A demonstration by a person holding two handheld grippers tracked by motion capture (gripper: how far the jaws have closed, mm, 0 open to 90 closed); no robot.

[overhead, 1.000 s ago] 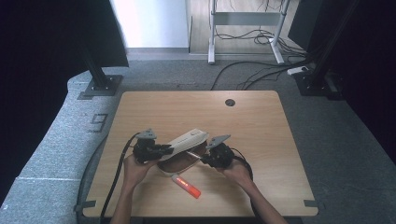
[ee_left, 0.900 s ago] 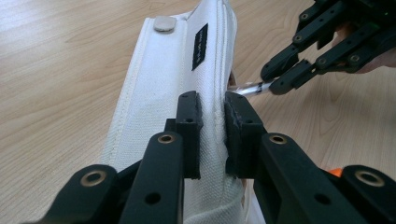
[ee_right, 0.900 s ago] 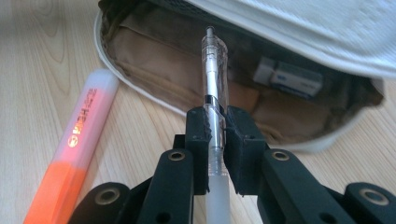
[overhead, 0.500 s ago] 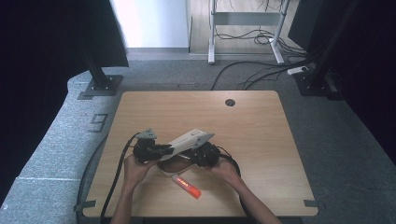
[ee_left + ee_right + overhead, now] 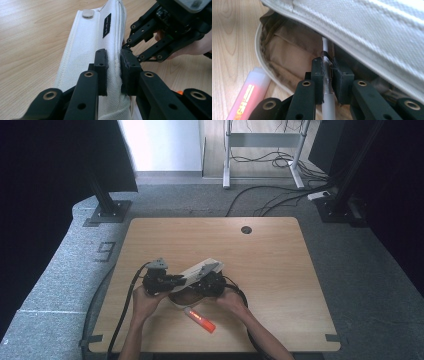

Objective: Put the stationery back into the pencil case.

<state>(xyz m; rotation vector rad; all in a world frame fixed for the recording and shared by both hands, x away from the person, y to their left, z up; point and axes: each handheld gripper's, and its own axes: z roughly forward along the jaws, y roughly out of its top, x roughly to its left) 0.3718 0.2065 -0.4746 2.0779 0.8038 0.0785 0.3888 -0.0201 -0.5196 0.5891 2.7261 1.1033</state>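
Light wooden rectangular table [image 5: 280, 270]: work surface, round cable hole at far edge.
White canvas pencil pouch with tan lining [image 5: 87, 50]: lifted at table's near middle, mouth held open.
Left gripper [image 5: 114, 71]: clamped on pouch's upper seam.
Right gripper [image 5: 327, 75]: closed on slim translucent white pen with clip [image 5: 326, 75], tip at pouch mouth, possibly just inside.
Orange-pink highlighter marker [image 5: 200, 319]: flat on table, just beside pouch.
Advised: seam kept raised, pen fed straight along lining, released once deep.
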